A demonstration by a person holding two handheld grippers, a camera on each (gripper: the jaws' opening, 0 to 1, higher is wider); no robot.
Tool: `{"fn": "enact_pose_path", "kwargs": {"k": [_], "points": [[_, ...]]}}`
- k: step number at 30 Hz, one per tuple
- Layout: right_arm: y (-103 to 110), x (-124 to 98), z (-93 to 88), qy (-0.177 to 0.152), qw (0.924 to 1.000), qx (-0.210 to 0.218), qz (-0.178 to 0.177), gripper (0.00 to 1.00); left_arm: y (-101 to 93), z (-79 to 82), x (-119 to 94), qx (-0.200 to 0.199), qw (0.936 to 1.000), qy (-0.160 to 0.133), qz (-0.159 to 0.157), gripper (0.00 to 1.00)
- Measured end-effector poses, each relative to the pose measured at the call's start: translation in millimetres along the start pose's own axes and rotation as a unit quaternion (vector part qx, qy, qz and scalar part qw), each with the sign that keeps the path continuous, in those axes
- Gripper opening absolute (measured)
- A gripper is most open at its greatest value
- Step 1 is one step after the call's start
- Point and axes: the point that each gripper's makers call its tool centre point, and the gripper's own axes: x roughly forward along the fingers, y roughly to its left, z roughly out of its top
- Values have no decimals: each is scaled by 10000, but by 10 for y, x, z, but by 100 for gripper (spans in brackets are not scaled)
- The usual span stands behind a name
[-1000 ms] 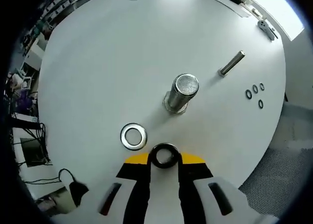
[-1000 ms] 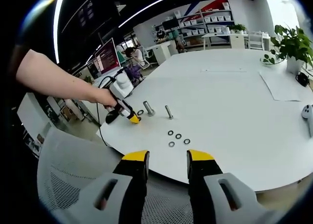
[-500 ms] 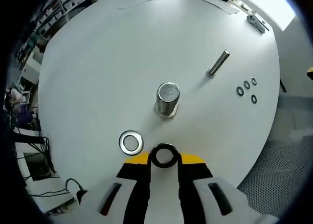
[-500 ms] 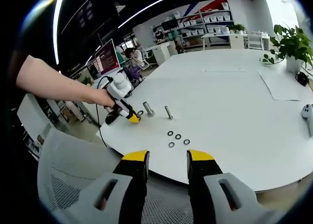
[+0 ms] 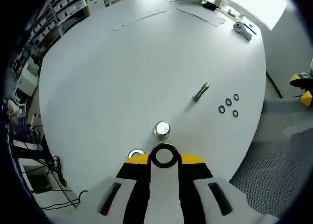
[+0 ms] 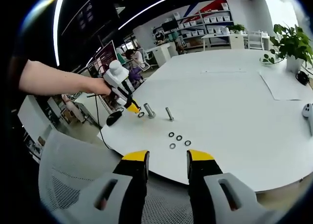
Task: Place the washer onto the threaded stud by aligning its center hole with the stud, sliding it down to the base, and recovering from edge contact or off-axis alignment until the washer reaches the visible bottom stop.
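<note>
Gripping the dark washer [image 5: 164, 156] flat between its yellow-tipped jaws, the left gripper [image 5: 164, 161] held the ring raised above the white counter [image 5: 122, 67], with the hole facing the camera. In the left gripper view the washer sat just short of the upright stud [image 5: 162, 129], whose bright round top lay immediately beyond the ring and slightly off its centre line. A second, silver washer [image 5: 135, 153] lay flat on the counter just beside the stud, partly hidden by the left jaw. Farther out, a bolt [image 5: 201, 91] lay on its side, and three small rings [image 5: 228, 105] sat grouped near it. In the right gripper view the left gripper was seen angled downward near the stud, carried by a person's hand [image 6: 95, 87]. The right gripper [image 6: 167, 158] hung off the counter edge, well apart from the work, jaws parted and empty. Assessment: the step in hand was the approach and alignment, with threading not yet begun. The next move would likely call for bringing the hole squarely over the stud top, levelling the ring, then lowering it.
</note>
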Motion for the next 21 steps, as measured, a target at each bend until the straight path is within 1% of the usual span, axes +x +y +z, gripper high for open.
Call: {"fn": "enact_pose_path", "kwargs": {"k": [2, 5, 6, 8, 9, 11, 13, 14, 16, 19, 21], "points": [[4, -1, 4, -11, 10000, 14, 6, 34, -38, 45, -54, 24, 10000, -32, -39, 19], [4, -1, 6, -18, 10000, 25, 15, 34, -10, 226, -108, -156, 9994, -269, -120, 19], [5, -3, 8, -25, 10000, 31, 18, 34, -21, 266, -130, -217, 9992, -300, -137, 19], [7, -2, 9, -28, 10000, 36, 19, 34, -32, 308, -111, -189, 9994, -284, -90, 19], [9, -2, 7, -24, 10000, 32, 21, 34, -27, 315, -95, -132, 9996, -248, -44, 19], [11, -3, 3, -9, 10000, 24, 24, 34, -15, 302, -26, 127, 9999, -46, 33, 19], [12, -7, 3, -8, 10000, 22, 23, 34, -7, 302, 28, 315, 9995, 40, 63, 19], [11, -10, 4, -11, 10000, 25, 19, 34, 11, 299, 48, 338, 9994, 59, 77, 19], [11, -14, 7, -19, 10000, 34, 15, 34, -40, 286, 53, 385, 9991, 153, 90, 19], [10, -9, 11, -25, 10000, 38, 11, 34, 45, 262, 92, 546, 9979, 313, 164, 19], [7, -7, 11, -28, 10000, 41, 8, 34, 72, 257, 86, 576, 9976, 343, 193, 19]]}}
